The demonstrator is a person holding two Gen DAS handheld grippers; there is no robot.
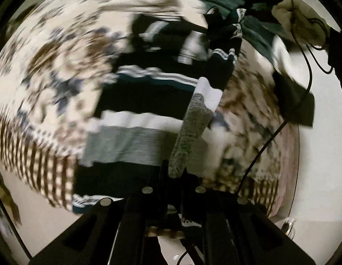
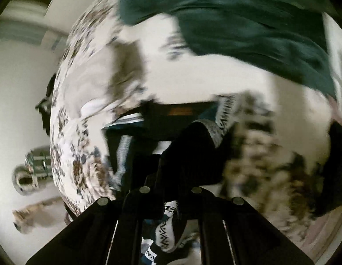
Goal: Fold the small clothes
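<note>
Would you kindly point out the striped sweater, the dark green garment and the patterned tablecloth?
striped sweater (image 1: 135, 119): left wrist view, white stripe across its body.
dark green garment (image 2: 248, 26): right wrist view, middle of the cloth.
patterned tablecloth (image 1: 49, 77): left wrist view, bare left part.

left gripper (image 1: 171, 176): showing matte black angular finger mounts, four round silver screw heads
right gripper (image 2: 168, 183): showing the same black mounts, four silver screws, pale edge lines

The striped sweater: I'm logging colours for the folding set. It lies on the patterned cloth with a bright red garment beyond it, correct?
Not quite. The striped sweater does lie on the patterned cloth, but the garment beyond it is dark green, not red, as the right wrist view shows.
</note>
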